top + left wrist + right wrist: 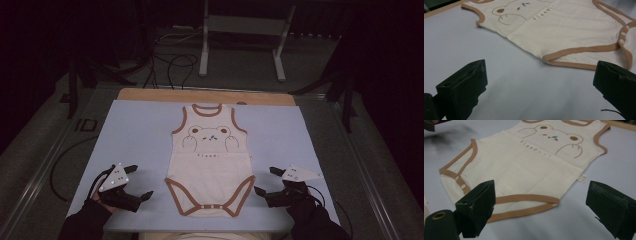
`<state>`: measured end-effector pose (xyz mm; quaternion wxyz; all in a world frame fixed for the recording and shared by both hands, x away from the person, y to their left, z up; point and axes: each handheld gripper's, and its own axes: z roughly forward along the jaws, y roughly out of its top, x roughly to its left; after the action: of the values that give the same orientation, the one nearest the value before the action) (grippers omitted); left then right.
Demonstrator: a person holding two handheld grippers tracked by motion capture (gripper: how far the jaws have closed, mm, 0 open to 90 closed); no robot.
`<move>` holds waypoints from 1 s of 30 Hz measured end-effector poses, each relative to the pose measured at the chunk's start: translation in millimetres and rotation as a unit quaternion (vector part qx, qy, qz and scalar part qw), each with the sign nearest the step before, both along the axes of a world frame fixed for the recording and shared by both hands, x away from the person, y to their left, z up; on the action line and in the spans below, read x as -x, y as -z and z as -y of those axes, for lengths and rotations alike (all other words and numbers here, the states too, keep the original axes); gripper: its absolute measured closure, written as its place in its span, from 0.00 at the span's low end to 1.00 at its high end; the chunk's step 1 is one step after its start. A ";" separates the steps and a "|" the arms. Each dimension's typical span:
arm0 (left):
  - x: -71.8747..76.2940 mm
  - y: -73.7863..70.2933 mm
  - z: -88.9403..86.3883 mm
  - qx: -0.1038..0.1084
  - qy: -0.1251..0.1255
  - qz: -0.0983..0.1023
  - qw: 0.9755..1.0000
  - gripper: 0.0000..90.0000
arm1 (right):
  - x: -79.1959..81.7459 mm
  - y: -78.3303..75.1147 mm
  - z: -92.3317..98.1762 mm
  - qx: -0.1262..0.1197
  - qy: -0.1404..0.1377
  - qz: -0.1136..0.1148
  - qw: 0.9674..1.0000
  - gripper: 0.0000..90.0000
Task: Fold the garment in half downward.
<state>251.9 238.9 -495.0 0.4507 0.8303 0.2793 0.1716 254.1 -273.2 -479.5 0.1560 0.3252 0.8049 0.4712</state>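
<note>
Lying flat on the table [130, 130], the bodysuit [210, 170] is flanked by the left gripper [140, 181] and right gripper [263, 180] (jaws spread wide, nothing held).

The surface [135, 135] is a pale blue board with a strip of bare wood [205, 95] along its far edge. Beyond it lies a grey-green floor [240, 75] on which black cables [172, 65] loop. A white metal frame [245, 30] stands there on two legs. The room behind is dark, with black stands [345, 95] at both sides.
</note>
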 end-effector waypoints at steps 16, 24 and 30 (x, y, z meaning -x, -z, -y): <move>-18.1 -39.0 1.5 0.019 0.014 0.000 1.000 0.00 | -11.8 -50.3 -1.4 0.009 0.014 0.021 1.000 0.10; -29.4 -50.5 3.6 0.015 0.021 -0.001 1.000 0.00 | -26.3 -66.6 -8.8 0.018 0.006 0.036 0.999 0.10; -38.7 -59.5 6.9 0.012 0.024 -0.002 1.000 0.00 | -37.3 -76.0 -15.2 0.023 0.005 0.043 0.999 0.10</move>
<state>290.5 232.0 -435.6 0.4643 0.8316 0.2620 0.1554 291.4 -258.0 -403.5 0.1997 0.3049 0.8065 0.4654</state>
